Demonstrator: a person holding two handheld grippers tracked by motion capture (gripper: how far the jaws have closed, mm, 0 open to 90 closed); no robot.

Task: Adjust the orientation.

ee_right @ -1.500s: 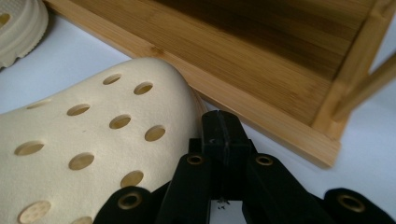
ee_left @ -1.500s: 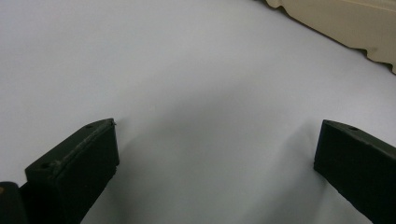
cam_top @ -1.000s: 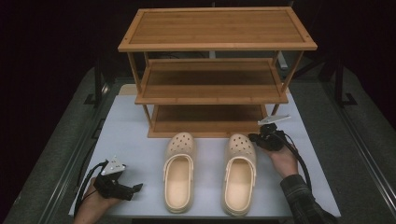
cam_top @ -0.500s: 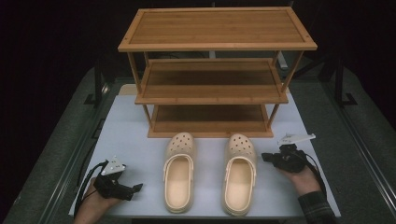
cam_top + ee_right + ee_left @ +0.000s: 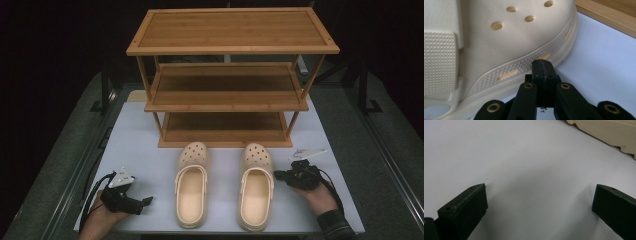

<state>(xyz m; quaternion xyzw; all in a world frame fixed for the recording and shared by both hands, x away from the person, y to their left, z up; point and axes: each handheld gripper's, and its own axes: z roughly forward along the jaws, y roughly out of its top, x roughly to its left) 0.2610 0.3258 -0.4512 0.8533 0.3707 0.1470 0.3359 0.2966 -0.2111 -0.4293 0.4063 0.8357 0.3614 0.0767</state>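
Two cream clogs on the white desk (image 5: 140,145), side by side, toes toward the bamboo shoe rack (image 5: 232,75), which stands at the far half of the desk with three bare shelves. Right clog (image 5: 256,187) just right of centre, left clog (image 5: 191,185) just left of it, a clear strip of desk between them.

Right gripper (image 5: 278,175) held low at the right clog's outer flank, tips pointing left, near the sole or possibly touching; cannot be settled from above. In the right gripper view, jaws clenched flat together on nothing, tips level with the dotted sole band of the clog (image 5: 499,50), rack base board (image 5: 609,15) beyond at upper right.

Left gripper (image 5: 147,201) resting near the desk's near left corner, well apart from the left clog. In the left gripper view, jaws released and wide, bare desk between them, edge of the left clog (image 5: 609,132) at upper right.

Step judged in hand: taking hold of the right clog for placing on the rack. Recommended: release the right jaws before closing in, since clenched tips can only push the shoe sideways. Approach from above the side wall, one jaw inside the foot opening, one outside, and bite the wall rather than the rounded sole band, likely to slip. Grip near mid-length to limit tilting on lifting. Keep the toe pointed at the rack and clear the shelf lip on entry. Left gripper to stay clear or steady the rack.
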